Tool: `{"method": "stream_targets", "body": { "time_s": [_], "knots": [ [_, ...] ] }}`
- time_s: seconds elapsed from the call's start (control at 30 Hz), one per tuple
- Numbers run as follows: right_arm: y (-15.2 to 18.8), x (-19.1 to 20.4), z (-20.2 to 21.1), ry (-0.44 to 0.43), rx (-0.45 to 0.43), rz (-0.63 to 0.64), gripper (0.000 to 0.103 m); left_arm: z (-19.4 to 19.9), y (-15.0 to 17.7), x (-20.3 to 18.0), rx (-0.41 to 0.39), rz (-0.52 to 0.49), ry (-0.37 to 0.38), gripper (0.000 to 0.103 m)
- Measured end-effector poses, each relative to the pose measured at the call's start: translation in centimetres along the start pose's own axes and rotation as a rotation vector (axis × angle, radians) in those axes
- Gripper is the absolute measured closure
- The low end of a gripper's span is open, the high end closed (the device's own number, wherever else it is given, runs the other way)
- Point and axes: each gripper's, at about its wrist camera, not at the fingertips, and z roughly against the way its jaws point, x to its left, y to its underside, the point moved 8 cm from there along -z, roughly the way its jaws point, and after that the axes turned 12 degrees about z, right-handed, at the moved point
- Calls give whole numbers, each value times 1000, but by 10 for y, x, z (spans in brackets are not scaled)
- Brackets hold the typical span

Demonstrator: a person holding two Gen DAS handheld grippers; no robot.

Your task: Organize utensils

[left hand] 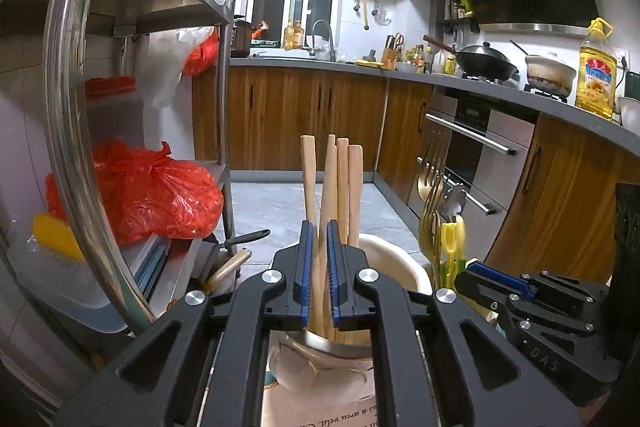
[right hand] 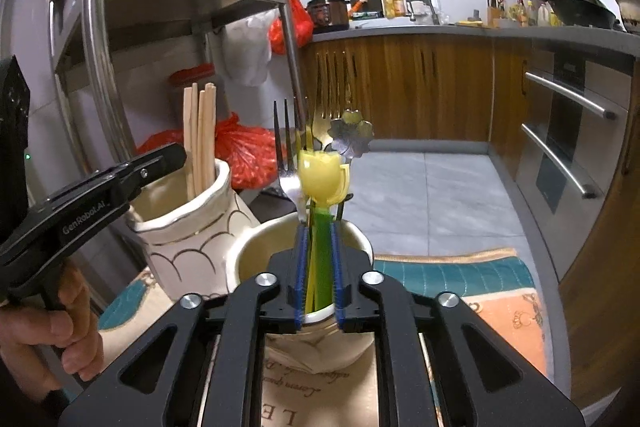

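While narrowly parted, left tongs (left hand: 319, 227) flank chopsticks (left hand: 332, 183), right tongs (right hand: 319, 227) flank tulip utensil (right hand: 322, 183)

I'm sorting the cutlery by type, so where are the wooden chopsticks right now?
The wooden chopsticks stand upright in the cream patterned holder, left of the cup holding the forks in the right wrist view.

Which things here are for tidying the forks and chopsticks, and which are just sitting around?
For the job:
- wooden chopsticks in the scalloped jar
- forks, flower spoon and yellow tulip utensil in the cream cup
- left tongs, right tongs

Just sitting around:
- red bag
- wok
- oil bottle
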Motion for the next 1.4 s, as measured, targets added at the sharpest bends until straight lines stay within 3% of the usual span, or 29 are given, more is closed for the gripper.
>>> {"method": "stream_targets", "body": {
  "time_s": [0.07,0.3,0.47,0.6,0.67,0.73,0.83,1.0,1.4],
  "knots": [
    [0,1,2,0,-2,3,85,2,-1,-1,-5,0,4,88],
    [-8,4,21,7,-44,21,74,19,-3,-5,-28,-12,22,84],
    [-9,5,39,11,-82,26,68,38,2,-6,-45,-27,28,68],
    [-3,5,49,19,-110,19,51,56,7,-7,-76,-32,37,41],
    [1,6,52,27,-121,27,43,62,11,-9,-91,-40,32,32],
    [4,8,54,46,-132,42,30,71,17,-8,-114,-51,21,19],
    [10,12,58,60,-145,69,22,82,24,-6,-150,-59,-3,5],
    [17,9,65,84,-171,79,12,91,34,-1,-172,-45,-20,5],
    [29,10,79,77,-219,94,6,90,51,5,-178,-51,-35,5]
  ]
}}
